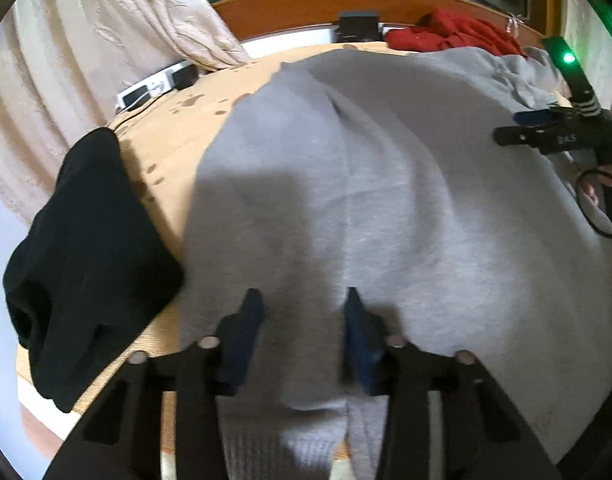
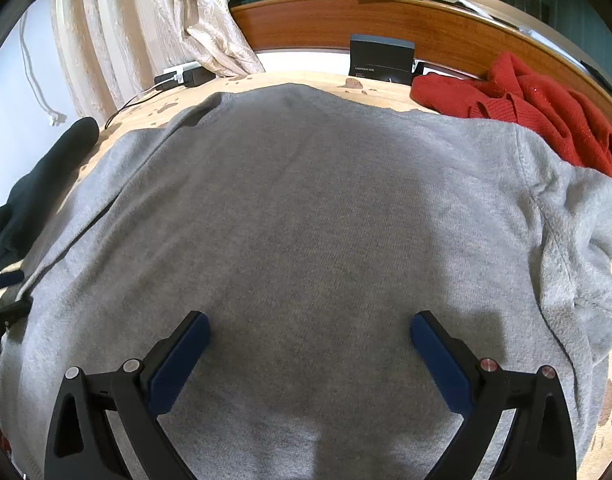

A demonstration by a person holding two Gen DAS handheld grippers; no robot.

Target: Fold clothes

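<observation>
Grey knit sweatshirt (image 2: 306, 220) nearest, spread flat across tan table (image 1: 166, 148), ready for folding. Left gripper (image 1: 304, 300) and right gripper (image 2: 309, 324) both spread, empty, above hem. Black garment (image 1: 90, 248) and red sweater (image 2: 525, 108) set aside.

A cream curtain (image 2: 154, 28) hung at the left beside a pale wall (image 2: 10, 92), and a wooden ledge (image 2: 306, 20) ran behind the spotted tan tabletop (image 2: 385, 90).

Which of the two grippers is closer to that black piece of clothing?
Left. The left gripper works at the grey sweater's edge right beside the black garment; the right gripper hovers over the sweater's middle, farther off.
</observation>
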